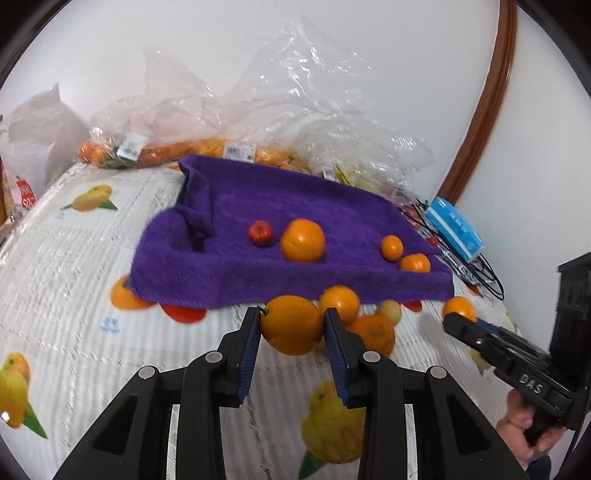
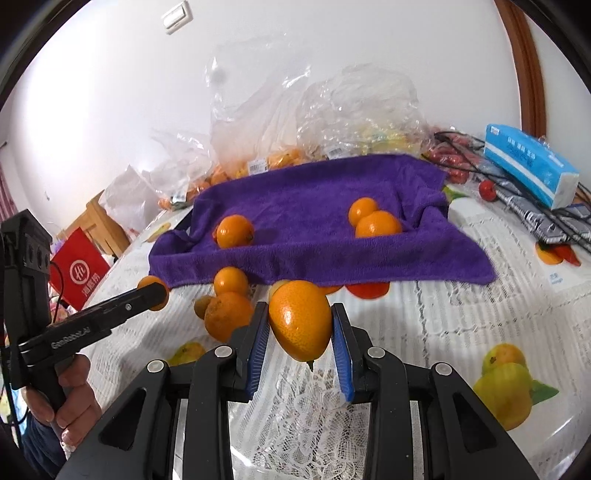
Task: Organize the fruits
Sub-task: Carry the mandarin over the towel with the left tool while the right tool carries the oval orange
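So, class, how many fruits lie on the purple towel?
4 on the towel: red fruit and large orange centrally; small orange and front orange near its right edge. Folds may hide more.

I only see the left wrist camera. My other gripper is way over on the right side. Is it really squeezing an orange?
Observer: Yes. In the right wrist view the right gripper has its blue pads pressed on both sides of an orange.
Operator: Which way is its stem pointing?
Observer: The stem points down, toward the lace tablecloth.
Operator: Is anything on the wall that I can't see?
Observer: A white light switch, high up on the left.
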Demonstrator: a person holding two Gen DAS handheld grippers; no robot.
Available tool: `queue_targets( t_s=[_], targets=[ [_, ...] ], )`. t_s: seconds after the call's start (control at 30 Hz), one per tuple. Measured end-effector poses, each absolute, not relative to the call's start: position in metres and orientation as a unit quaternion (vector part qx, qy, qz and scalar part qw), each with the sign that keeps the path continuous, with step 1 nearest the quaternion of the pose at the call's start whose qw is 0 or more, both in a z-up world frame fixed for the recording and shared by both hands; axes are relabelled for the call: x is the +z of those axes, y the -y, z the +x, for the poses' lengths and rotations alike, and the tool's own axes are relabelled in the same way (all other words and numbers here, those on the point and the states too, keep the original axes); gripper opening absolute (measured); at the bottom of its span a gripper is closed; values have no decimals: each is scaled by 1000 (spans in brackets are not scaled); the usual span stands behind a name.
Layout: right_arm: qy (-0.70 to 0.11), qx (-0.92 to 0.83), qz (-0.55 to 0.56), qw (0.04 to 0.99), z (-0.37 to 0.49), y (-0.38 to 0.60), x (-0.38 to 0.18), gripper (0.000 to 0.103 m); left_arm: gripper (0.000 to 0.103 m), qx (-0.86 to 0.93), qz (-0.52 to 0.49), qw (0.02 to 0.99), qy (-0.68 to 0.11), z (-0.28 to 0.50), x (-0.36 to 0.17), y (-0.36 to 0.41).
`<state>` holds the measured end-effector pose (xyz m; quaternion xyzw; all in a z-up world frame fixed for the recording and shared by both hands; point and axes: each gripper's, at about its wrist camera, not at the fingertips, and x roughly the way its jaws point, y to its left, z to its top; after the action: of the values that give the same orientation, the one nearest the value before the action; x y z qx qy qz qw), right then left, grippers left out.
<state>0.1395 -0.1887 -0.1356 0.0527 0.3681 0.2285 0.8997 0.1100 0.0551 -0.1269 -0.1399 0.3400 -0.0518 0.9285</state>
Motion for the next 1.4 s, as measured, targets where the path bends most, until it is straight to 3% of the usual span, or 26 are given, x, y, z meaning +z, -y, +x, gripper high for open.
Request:
queue_targets(
  t_s=[0.67,1.03,1.4],
  targets=[
    [-287,212,40,933,217,154,-60,33,33,9,-138,951,-278,191,-77,-80],
    [-336,187,37,922,246,160,-105,33,33,-8,-146,937,-317,203,-117,-80],
    [-353,183,45,917,255,168,-121,33,33,-17,-152,934,-323,207,-124,-77]
  ],
)
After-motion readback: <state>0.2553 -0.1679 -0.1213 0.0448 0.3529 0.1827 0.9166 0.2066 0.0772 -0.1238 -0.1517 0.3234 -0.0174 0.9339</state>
